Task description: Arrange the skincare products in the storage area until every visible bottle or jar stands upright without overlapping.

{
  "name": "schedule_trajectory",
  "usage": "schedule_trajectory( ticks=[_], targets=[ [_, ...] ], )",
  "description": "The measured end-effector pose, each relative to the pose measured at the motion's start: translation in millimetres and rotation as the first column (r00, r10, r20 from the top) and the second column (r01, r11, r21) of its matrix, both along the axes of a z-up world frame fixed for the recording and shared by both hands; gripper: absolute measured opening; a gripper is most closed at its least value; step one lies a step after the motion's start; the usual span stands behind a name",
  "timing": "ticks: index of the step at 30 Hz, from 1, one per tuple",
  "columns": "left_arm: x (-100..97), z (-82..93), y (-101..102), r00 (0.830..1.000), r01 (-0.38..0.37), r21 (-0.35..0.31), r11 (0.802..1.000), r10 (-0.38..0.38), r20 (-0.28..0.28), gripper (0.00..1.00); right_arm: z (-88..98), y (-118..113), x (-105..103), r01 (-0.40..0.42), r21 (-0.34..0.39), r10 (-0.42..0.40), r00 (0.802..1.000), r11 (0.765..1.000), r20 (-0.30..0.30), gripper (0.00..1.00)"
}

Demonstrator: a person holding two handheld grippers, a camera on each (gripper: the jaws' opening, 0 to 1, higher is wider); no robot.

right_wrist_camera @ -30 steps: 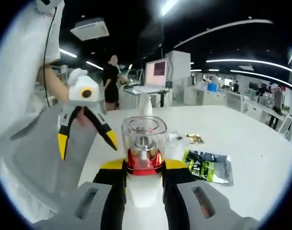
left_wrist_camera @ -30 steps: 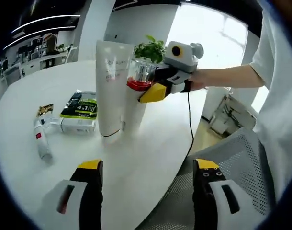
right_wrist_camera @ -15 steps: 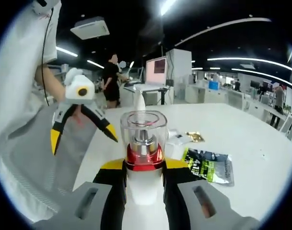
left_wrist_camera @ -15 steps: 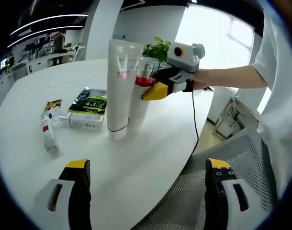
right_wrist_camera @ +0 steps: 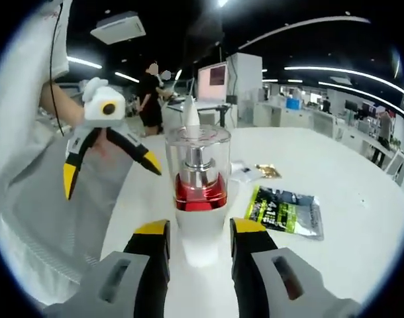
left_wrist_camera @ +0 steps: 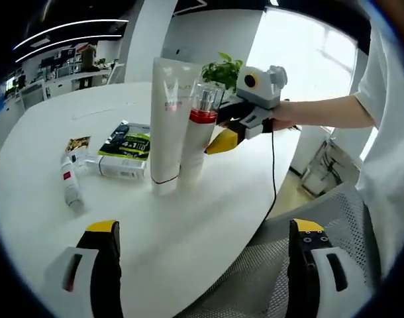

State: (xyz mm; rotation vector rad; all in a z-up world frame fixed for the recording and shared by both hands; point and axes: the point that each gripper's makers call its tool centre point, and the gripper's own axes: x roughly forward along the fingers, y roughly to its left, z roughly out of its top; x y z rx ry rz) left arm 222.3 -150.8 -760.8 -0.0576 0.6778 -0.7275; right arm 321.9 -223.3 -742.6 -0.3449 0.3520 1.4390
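A white pump bottle [right_wrist_camera: 201, 199] with a clear cap and red collar stands upright on the white table [left_wrist_camera: 208, 212]. It touches a tall white tube [left_wrist_camera: 166, 122] that stands cap-down; in the right gripper view the tube's tip [right_wrist_camera: 191, 112] shows behind the bottle. My right gripper [right_wrist_camera: 200, 230] is open, a jaw on either side of the bottle's base with a small gap. From the left gripper view, the right gripper [left_wrist_camera: 222, 139] sits just right of the bottle [left_wrist_camera: 197, 136]. My left gripper [left_wrist_camera: 205, 235] is open and empty, low at the table's near edge.
A small red-labelled tube [left_wrist_camera: 69, 184] and a white box [left_wrist_camera: 119, 167] lie flat left of the standing pair. A green-black sachet [right_wrist_camera: 285, 213] and a gold sachet [right_wrist_camera: 268, 172] lie flat nearby. A mesh chair [left_wrist_camera: 255, 285] sits off the table edge. A potted plant [left_wrist_camera: 223, 66] stands behind.
The right gripper set the pump bottle down beside the tube, opened and drew back a little. The left gripper's view has backed off slightly.
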Motion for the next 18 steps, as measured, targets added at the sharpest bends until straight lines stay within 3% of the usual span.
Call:
schedule_trajectory(
  ticks=[8, 18],
  targets=[
    [-1.1, 28.3, 7.7, 0.996, -0.087, -0.041, 0.995, 0.088, 0.008, 0.98, -0.5, -11.2, -4.4, 0.057, -0.031, -0.057, 0.998, 0.998, -0.011, 0.48],
    [-8.7, 37.4, 36.2, 0.991, -0.134, -0.016, 0.991, 0.135, 0.026, 0.99, 6.2, -19.7, -22.4, 0.165, -0.046, -0.167, 0.985, 0.985, -0.035, 0.60]
  ],
)
